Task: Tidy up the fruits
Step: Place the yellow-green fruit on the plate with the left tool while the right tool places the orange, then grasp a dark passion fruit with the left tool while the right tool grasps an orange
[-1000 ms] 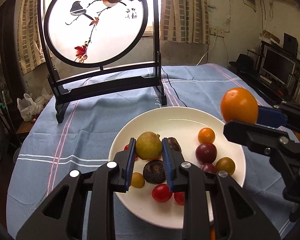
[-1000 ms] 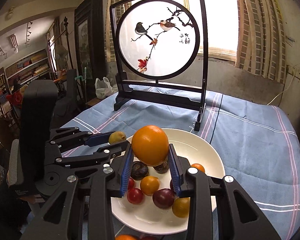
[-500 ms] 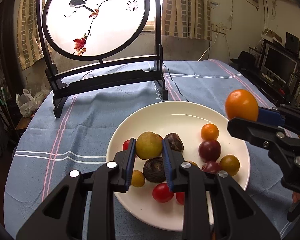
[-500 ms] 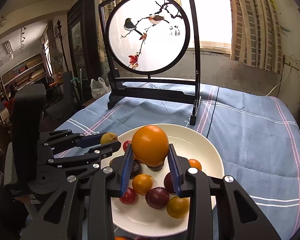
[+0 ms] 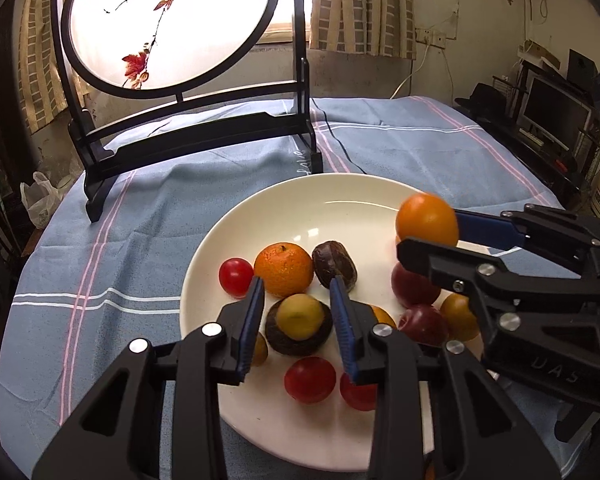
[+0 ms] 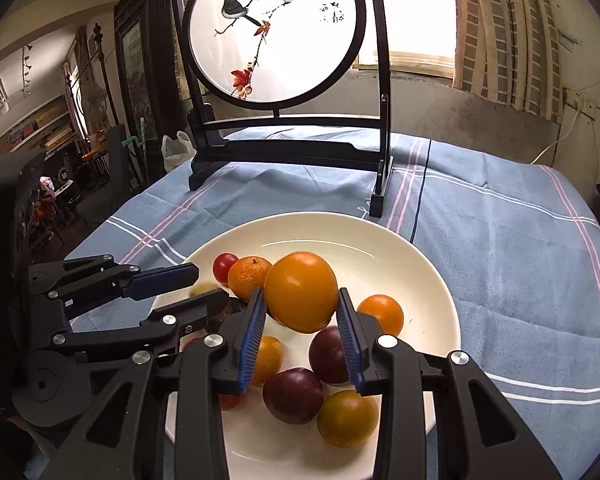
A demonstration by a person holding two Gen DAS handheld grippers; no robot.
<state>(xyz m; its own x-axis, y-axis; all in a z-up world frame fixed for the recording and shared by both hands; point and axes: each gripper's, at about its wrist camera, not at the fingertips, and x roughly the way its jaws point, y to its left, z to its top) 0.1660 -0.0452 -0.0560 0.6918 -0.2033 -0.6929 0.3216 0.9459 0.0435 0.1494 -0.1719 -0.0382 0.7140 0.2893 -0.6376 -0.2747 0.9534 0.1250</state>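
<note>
A white plate (image 5: 340,208) (image 6: 428,276) on the blue tablecloth holds several fruits: a mandarin (image 5: 283,268), red tomatoes, dark plums and brown round fruits. My left gripper (image 5: 298,314) is open; a small yellow-green fruit (image 5: 301,316) lies between its pads on top of a dark brown fruit (image 5: 298,340), free of both pads. My right gripper (image 6: 302,320) is shut on a large orange (image 6: 301,291) and holds it low over the plate's right side. The orange also shows in the left wrist view (image 5: 427,220).
A black-framed round bird screen (image 5: 172,24) (image 6: 276,32) stands at the back of the table, with a cable running behind the plate. A monitor and clutter (image 5: 556,112) sit beyond the table's right edge. Blue cloth (image 6: 500,232) lies around the plate.
My left gripper opened and let the yellow-green fruit down onto the dark brown fruit. My right gripper lowered the orange closer to the plate. Both views moved nearer the plate.
</note>
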